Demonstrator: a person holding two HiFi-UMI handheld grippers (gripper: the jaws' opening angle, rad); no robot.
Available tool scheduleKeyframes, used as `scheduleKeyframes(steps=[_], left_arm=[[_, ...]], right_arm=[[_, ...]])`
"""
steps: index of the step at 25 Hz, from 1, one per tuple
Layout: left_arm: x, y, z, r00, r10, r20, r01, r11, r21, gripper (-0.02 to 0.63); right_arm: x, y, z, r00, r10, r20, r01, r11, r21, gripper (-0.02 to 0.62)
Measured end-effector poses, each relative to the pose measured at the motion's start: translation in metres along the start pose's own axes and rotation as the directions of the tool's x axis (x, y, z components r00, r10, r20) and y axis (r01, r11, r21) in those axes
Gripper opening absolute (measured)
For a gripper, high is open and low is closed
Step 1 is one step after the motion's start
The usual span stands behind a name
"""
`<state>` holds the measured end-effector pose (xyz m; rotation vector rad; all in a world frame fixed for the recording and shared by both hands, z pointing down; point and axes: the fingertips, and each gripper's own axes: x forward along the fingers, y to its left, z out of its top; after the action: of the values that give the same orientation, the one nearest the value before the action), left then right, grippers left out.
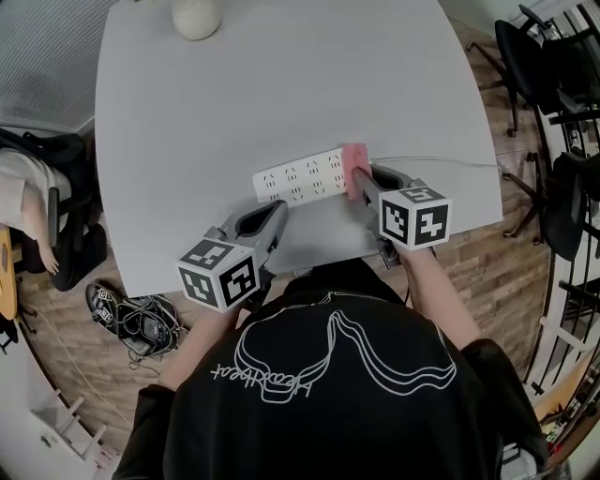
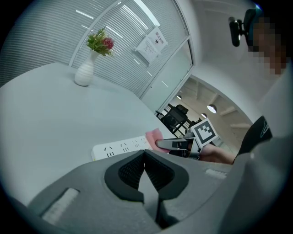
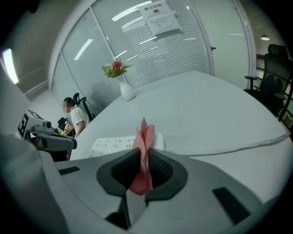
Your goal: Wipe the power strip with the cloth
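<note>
A white power strip [image 1: 302,174] lies near the front edge of the round white table [image 1: 281,84], its cable [image 1: 441,161] running off to the right. My right gripper [image 1: 356,184] is shut on a folded pink cloth [image 1: 354,164], which rests on the strip's right end. The cloth [image 3: 143,151] stands pinched between the dark pads, with the strip [image 3: 116,145] just beyond it. My left gripper [image 1: 277,214] is shut with nothing in it, just in front of the strip's left part. In its view the strip [image 2: 120,147] and cloth [image 2: 154,135] lie ahead.
A white vase [image 1: 196,17] with flowers [image 2: 100,42] stands at the table's far side. Office chairs [image 1: 548,66] stand on the wooden floor at right. A seated person [image 3: 74,115] is off to the left, with a bag and cables [image 1: 131,317] on the floor.
</note>
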<state>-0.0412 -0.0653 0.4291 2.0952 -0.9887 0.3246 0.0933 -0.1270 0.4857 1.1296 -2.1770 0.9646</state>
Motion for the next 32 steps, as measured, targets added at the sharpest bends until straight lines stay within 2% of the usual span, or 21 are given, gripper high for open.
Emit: scheduleKeyframes(steps=[9, 20, 26, 32], left_arm=[[0.001, -0.001, -0.004, 1.0, -0.009, -0.009, 0.009, 1.0, 0.001, 0.014], [-0.005, 0.001, -0.006, 1.0, 0.005, 0.001, -0.005, 1.0, -0.008, 0.014], [-0.017, 0.003, -0.009, 0.999, 0.031, 0.024, -0.031, 0.999, -0.02, 0.014], [-0.036, 0.009, -0.011, 0.996, 0.072, 0.055, -0.07, 0.997, -0.038, 0.014]], right_arm=[[-0.014, -0.026, -0.002, 0.997, -0.072, 0.022, 0.071, 0.997, 0.02, 0.069], [-0.017, -0.029, 0.004, 0.995, -0.093, 0.039, 0.093, 0.996, 0.012, 0.044], [-0.018, -0.01, 0.014, 0.997, -0.06, 0.058, 0.061, 0.998, -0.027, 0.043], [-0.012, 0.025, 0.023, 0.998, 0.016, 0.063, -0.011, 0.997, -0.075, 0.043]])
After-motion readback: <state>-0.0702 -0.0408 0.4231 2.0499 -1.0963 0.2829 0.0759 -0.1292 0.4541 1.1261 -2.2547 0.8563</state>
